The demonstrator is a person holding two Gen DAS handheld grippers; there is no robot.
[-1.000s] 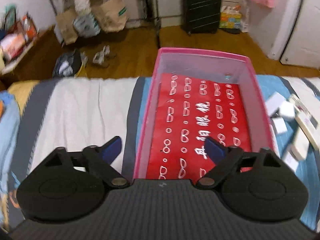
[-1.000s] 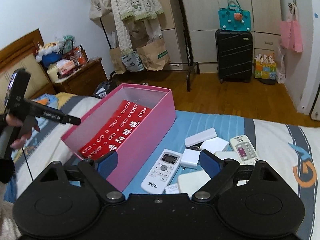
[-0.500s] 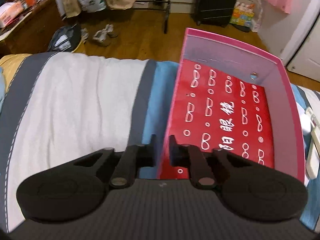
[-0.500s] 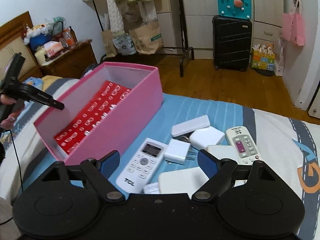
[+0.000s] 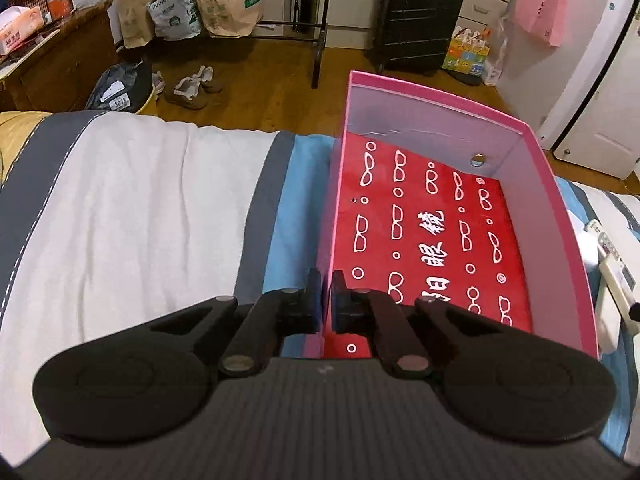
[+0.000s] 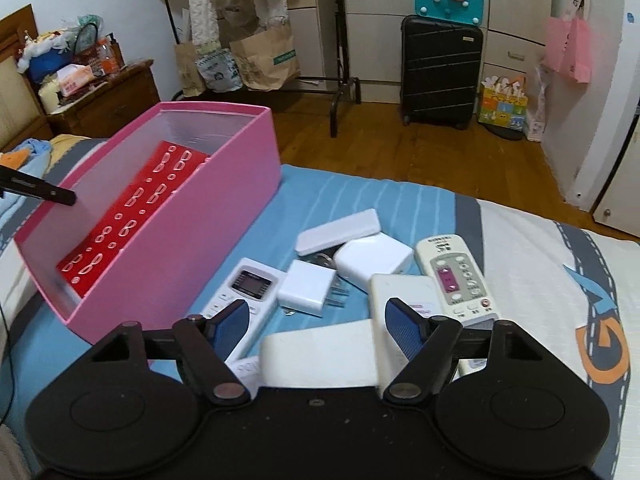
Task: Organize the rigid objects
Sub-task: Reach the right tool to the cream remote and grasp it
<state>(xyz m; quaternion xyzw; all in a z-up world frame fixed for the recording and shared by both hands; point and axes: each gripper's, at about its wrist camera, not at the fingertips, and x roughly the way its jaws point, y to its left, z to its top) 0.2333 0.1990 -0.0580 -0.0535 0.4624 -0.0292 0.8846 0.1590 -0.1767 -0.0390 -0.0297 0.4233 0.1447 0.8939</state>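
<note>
Pink cardboard box [image 5: 560, 216] sits open on the bed [image 5: 120, 208], and it's the landmark for everything here. Its floor is lined with a red sheet [image 5: 420, 240] printed with little white glasses shapes and some characters.

The left hand-held gripper [image 5: 326, 300] is clamped onto the box's near left wall, one pad outside and one inside, pinching the thin cardboard right by the near corner. From the right wrist view only a thin black piece of it [image 6: 40, 190] shows, at the box's left rim.

The right hand-held gripper [image 6: 316, 328] hangs over the pile of white stuff on the blue stripes just right of the box. Its jaws are closing but nothing is pinched; the pads sit apart with a blurry white rounded block [image 6: 316, 356] low between them.

In that pile: a white TCL-style remote [image 6: 244, 292] lying closest to the box's long side, a small white plug adapter [image 6: 306, 288] touching it, a bigger white charger brick [image 6: 374, 258] next over, a flat white case [image 6: 338, 232] behind those, and a cream remote with grey buttons [image 6: 456, 276] farthest from the box. Another cream block [image 6: 400, 300] lies against that remote.

Nothing from the pile is inside the box.
</note>
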